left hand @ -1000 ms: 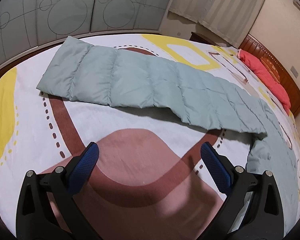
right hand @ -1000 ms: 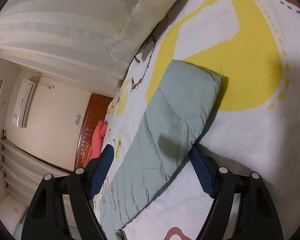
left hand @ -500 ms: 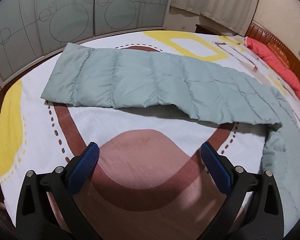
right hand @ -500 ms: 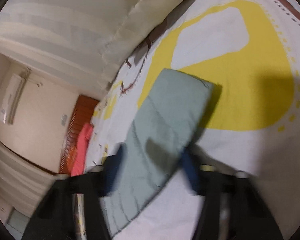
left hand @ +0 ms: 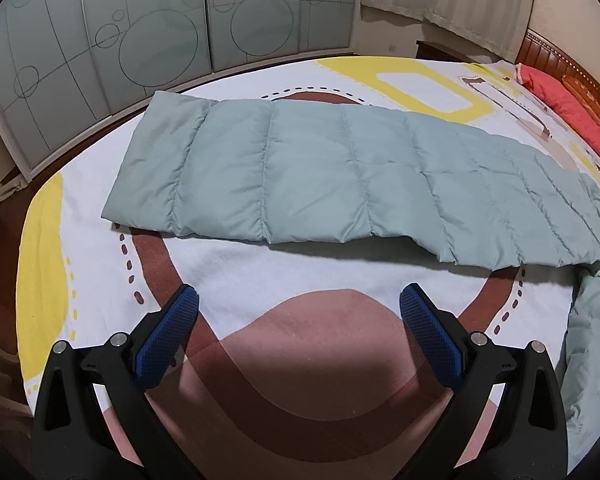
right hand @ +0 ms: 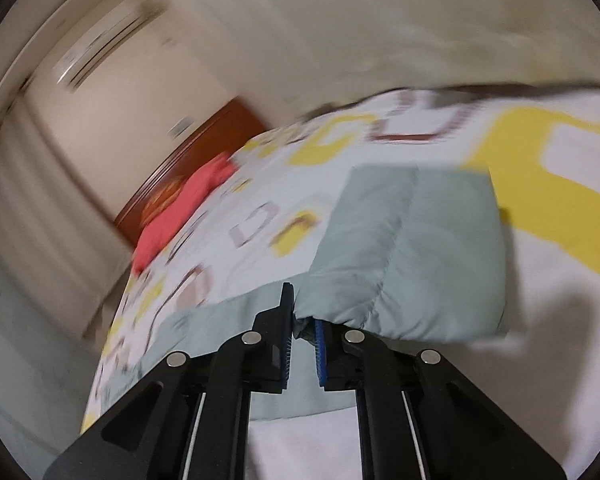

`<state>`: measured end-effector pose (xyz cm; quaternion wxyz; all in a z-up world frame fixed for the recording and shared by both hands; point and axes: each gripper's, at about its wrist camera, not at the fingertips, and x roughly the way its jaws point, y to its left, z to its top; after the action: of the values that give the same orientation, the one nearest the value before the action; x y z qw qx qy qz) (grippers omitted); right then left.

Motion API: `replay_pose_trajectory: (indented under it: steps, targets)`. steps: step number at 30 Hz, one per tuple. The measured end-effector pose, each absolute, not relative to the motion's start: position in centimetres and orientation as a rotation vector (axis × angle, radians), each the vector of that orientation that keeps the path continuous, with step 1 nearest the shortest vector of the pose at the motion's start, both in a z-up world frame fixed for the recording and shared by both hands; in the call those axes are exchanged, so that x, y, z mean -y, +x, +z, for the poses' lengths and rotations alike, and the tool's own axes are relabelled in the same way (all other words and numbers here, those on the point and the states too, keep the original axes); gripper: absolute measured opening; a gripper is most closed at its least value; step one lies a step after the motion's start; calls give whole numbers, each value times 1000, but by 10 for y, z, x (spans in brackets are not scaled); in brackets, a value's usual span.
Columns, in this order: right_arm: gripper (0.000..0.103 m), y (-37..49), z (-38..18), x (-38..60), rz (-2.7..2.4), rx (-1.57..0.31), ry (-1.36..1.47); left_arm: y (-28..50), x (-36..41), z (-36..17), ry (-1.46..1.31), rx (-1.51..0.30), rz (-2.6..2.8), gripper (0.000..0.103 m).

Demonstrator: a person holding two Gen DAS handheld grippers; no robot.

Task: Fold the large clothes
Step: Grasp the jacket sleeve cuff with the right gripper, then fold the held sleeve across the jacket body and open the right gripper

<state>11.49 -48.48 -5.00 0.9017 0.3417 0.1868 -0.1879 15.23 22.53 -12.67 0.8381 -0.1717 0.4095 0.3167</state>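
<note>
The quilted garment (left hand: 320,184) is lying stretched across the bed (left hand: 240,280), now nearer the left claw (left hand: 299,336), whose jaws are staying spread and empty. The right claw (right hand: 302,326), spread around the garment's end a second ago, has just been closing and is now pinching its edge, lifting it.

The right wrist view is motion-blurred, and the pale green quilt (left hand: 320,176) runs off the left wrist view's right edge.
</note>
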Motion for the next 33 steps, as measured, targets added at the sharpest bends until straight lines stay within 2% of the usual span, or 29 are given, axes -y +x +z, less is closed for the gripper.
replay_pose_trajectory:
  steps: [12, 19, 28, 33]
  targets:
    - [9, 239, -21, 303, -20, -522, 432, 153, -222, -131, -345, -849, 677, 101]
    - [9, 289, -47, 220, 138, -660, 278, 153, -221, -132, -338, -843, 681, 101]
    - [9, 302, -92, 150, 255, -842, 57, 153, -220, -132, -334, -840, 683, 101]
    - [14, 298, -100, 144, 270, -892, 12, 153, -220, -132, -335, -840, 683, 101]
